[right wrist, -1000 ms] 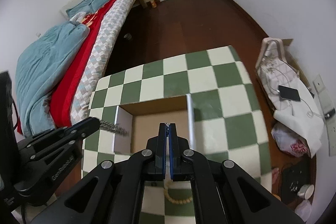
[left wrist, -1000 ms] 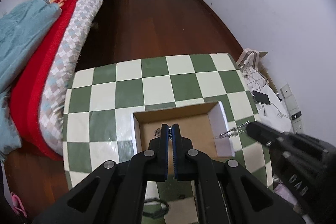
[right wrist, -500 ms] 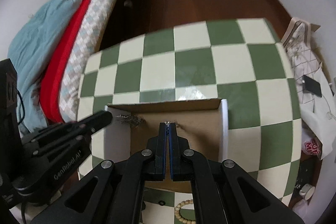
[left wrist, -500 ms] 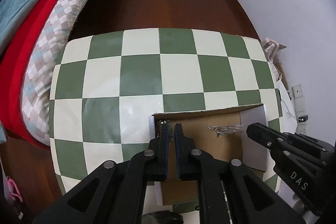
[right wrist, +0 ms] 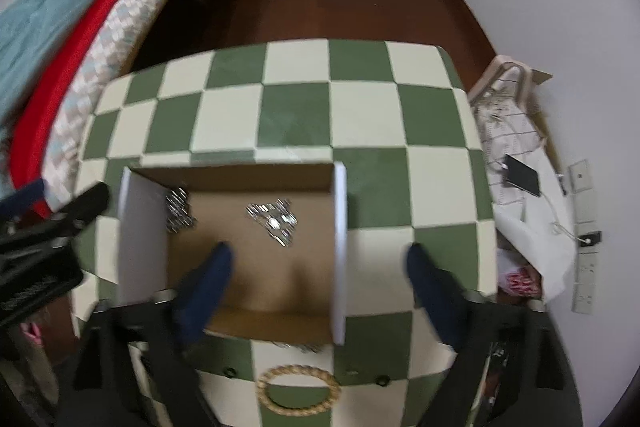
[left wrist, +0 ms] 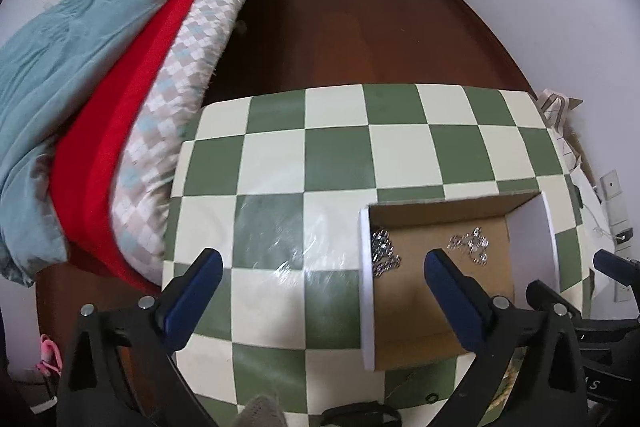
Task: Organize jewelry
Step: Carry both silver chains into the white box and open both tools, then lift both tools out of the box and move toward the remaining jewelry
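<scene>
Inside cardboard box: silver chains (tangled)

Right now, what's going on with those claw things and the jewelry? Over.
Left gripper open, empty. Right gripper open, empty. Two silver chains lying apart in cardboard box. Beaded bracelet outside box. Nothing blocking.

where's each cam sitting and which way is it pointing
Left wrist: on the left gripper, looking down past its spread fingers at the checkered table, cardboard box to the right.
Right wrist: on the right gripper, looking down into the box; left gripper at left edge.
Shared: box, two silver chain piles, bed, door.
</scene>
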The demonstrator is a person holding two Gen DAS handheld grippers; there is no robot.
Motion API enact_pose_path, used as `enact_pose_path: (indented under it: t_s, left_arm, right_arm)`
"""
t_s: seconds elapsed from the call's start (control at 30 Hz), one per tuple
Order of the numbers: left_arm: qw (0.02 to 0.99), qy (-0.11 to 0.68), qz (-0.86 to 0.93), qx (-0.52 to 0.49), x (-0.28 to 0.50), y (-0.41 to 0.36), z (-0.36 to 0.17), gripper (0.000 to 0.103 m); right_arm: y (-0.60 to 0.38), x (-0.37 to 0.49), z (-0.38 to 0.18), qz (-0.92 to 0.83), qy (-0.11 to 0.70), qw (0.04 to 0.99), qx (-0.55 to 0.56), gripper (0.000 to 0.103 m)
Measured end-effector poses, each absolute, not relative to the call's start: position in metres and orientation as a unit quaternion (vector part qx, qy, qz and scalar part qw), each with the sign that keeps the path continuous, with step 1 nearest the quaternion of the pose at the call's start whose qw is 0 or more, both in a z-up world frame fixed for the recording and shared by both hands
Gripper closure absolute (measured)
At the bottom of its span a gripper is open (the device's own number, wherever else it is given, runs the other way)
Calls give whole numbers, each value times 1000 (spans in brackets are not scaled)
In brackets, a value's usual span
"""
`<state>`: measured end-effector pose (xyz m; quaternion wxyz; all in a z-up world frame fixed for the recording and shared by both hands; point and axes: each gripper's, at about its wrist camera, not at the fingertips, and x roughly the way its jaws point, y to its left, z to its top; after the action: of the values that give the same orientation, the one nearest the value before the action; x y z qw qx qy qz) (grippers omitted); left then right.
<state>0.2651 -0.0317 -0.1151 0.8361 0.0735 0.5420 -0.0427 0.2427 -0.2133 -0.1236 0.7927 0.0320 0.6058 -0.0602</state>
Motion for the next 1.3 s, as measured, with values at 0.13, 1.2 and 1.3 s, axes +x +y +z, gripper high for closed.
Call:
enact_pose_path:
  t_s: [0.13,1.2,1.3]
  left_arm:
    - [841,535,-36,72,248,-28,-113,0]
    - [906,419,-14,53,101,-2,-7,0]
    - [909,413,-12,54,89,1,-3,0]
  right_arm:
    - [-212,224,-135,-63,611,788,28,0]
    - [-191,77,-10,-92,468,879,12,0]
    - [-188,63,1,-91,454,887,12,0]
